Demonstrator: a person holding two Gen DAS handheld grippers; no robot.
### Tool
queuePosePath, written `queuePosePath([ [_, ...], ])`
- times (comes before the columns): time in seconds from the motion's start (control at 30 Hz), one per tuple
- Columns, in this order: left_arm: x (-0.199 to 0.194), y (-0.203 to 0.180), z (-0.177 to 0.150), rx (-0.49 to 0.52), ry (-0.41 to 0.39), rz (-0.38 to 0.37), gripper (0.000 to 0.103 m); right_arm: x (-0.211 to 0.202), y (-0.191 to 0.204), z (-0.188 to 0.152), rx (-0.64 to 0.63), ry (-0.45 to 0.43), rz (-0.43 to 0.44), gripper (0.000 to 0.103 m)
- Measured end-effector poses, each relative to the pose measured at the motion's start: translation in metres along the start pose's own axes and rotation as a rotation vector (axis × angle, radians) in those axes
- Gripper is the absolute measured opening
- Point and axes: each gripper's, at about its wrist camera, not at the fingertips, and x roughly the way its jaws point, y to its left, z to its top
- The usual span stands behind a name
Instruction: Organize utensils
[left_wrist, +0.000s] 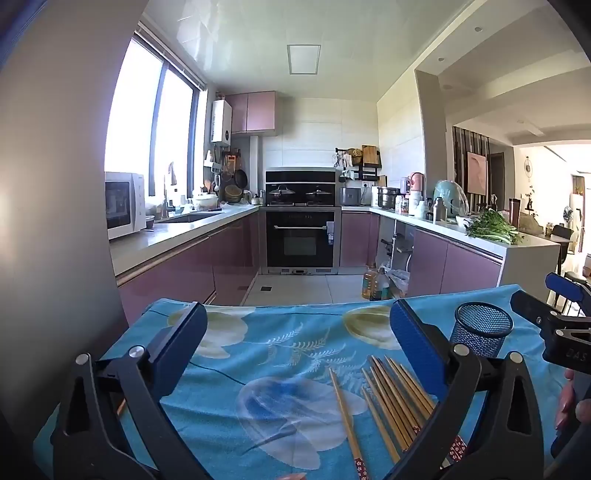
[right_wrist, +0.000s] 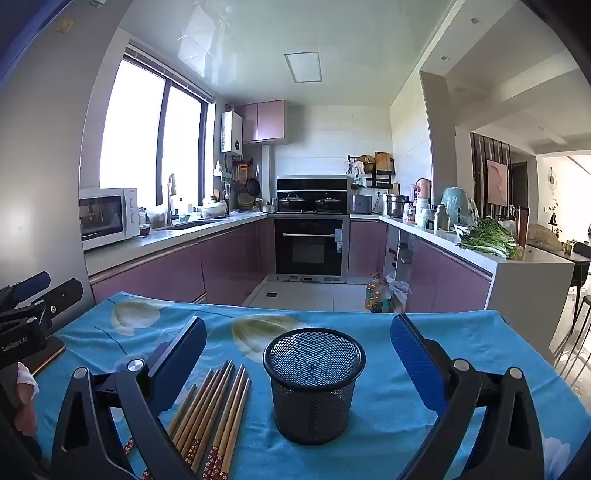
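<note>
Both the left gripper (left_wrist: 295, 343) and right gripper (right_wrist: 299, 350) are wide apart holding nothing, chopsticks (right_wrist: 212, 410) lie loose just left of the mesh cup (right_wrist: 314, 384), so a sloppy grab could probably scatter them or tip that light cup.

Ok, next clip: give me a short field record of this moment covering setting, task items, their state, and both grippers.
setting: kitchen, table with blue floral cloth
holder: black mesh cup, upright, empty as far as visible
utensils: wooden chopsticks lying flat on the cloth beside the cup, none inside it
stray piece: one chopstick lies apart from the bundle
left gripper: open, holding nothing
right gripper: open, cup in line between its fingers, not gripped
progress: sorting not yet begun
</note>
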Motion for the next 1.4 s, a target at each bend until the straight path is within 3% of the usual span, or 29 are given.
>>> queuePosePath([
  [0.5, -0.006, -0.004, -0.001, 0.005, -0.042, 0.003, 0.098, -0.007, -0.002, 0.004, -0.012, -0.017, -0.015, 0.097],
  [1.4, -0.008, -0.008, 0.0, 0.006, -0.048, -0.003, 0.098, -0.011, -0.007, 0.006, -0.008, -0.03, -0.021, 0.097],
])
